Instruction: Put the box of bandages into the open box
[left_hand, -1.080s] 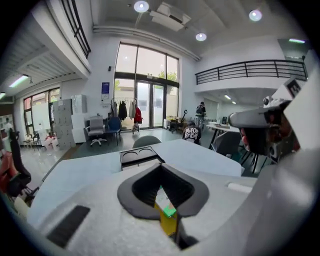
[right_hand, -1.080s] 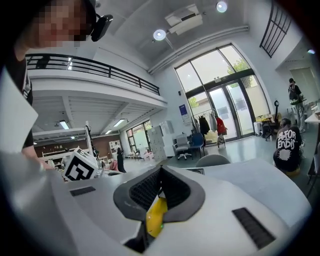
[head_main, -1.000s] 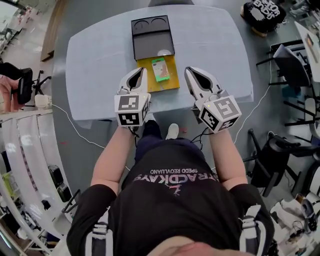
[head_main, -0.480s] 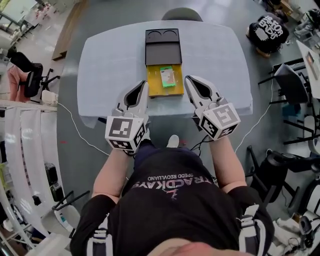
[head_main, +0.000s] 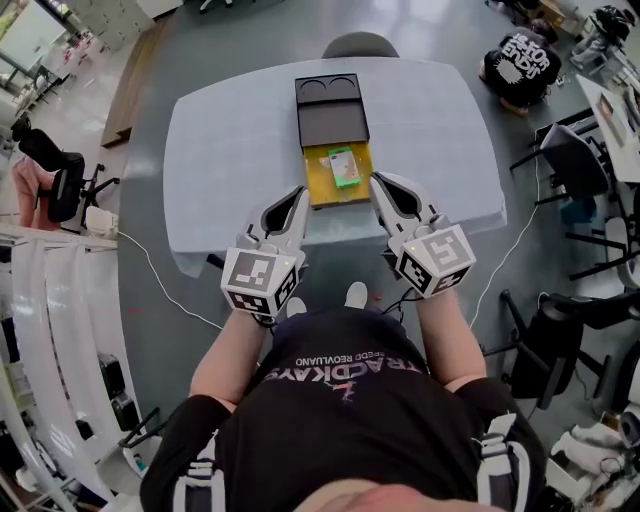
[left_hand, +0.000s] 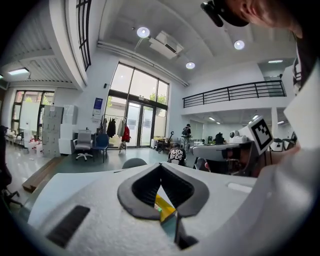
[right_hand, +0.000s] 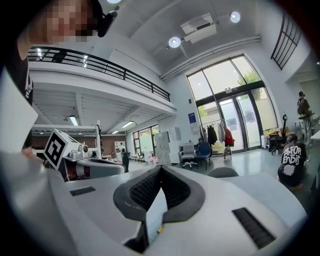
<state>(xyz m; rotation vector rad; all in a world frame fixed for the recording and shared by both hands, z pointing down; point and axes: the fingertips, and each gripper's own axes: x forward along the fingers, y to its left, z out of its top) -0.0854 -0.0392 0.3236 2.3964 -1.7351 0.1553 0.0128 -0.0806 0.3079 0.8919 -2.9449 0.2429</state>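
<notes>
A small green box of bandages (head_main: 343, 166) lies on a yellow panel (head_main: 324, 186) near the front edge of the pale table (head_main: 230, 150). Directly behind the panel stands the open black box (head_main: 333, 120) with two round recesses at its far end. My left gripper (head_main: 300, 194) hovers at the panel's left side, its jaws shut and empty. My right gripper (head_main: 379, 183) hovers at the panel's right side, also shut and empty. In the left gripper view, a strip of yellow and green shows below the left gripper (left_hand: 161, 166). The right gripper (right_hand: 160, 169) shows its jaws meeting over the table.
A grey chair (head_main: 359, 45) stands at the table's far side. Black office chairs (head_main: 575, 150) and a black bag (head_main: 519, 62) are on the floor to the right. A white cable (head_main: 150, 275) trails from the table's left front corner.
The head view has shifted, so the table and boxes sit higher and more central. The left gripper has drawn back slightly toward the person. Both grippers stay shut beside the yellow panel.
</notes>
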